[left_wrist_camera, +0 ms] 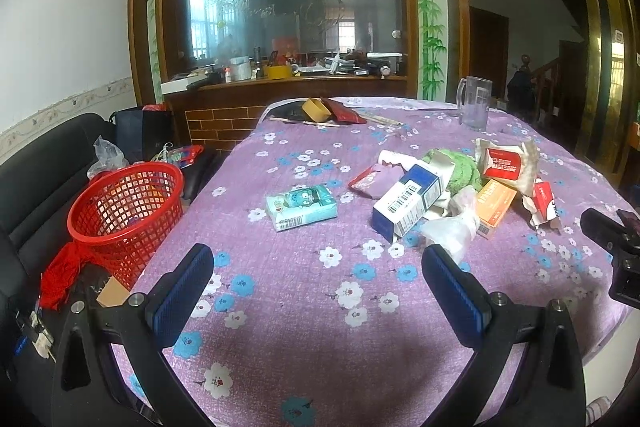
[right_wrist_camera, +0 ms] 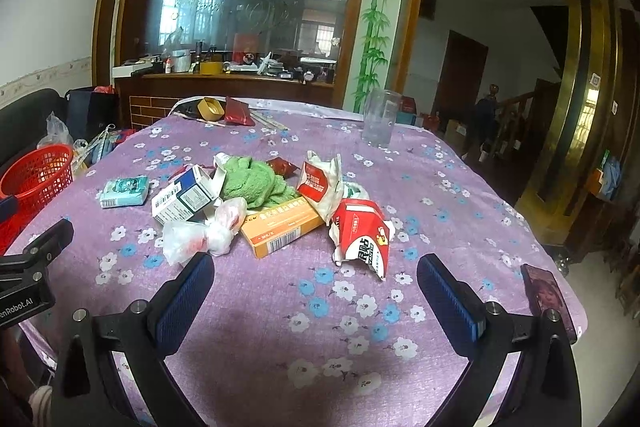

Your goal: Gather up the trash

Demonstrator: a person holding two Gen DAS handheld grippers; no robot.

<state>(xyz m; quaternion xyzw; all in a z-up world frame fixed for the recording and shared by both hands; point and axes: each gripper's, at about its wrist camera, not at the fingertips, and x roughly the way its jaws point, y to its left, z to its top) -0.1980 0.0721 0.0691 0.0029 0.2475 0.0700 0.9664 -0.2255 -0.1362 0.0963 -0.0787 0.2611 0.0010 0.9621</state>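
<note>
Left gripper (left_wrist_camera: 318,281): hovering released, empty.
Right gripper (right_wrist_camera: 316,291): waiting released, empty.
Basket (left_wrist_camera: 124,211): sitting left of desk (left_wrist_camera: 288,327).
Advice: approaching the tissue pack (left_wrist_camera: 302,207), nearest the basket, squarely.

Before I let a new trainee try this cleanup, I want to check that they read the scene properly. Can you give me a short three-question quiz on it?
1. True or false: the red mesh basket stands on the purple floral tablecloth.
2. What lies between the blue-and-white carton and the orange box? A) knotted plastic bag B) glass mug C) tape roll
3. Fill in: the jaws of the left gripper and the right gripper are both ____.

Key: 1 false, it sits beside the table, off its left edge; 2 A; 3 open.
</note>
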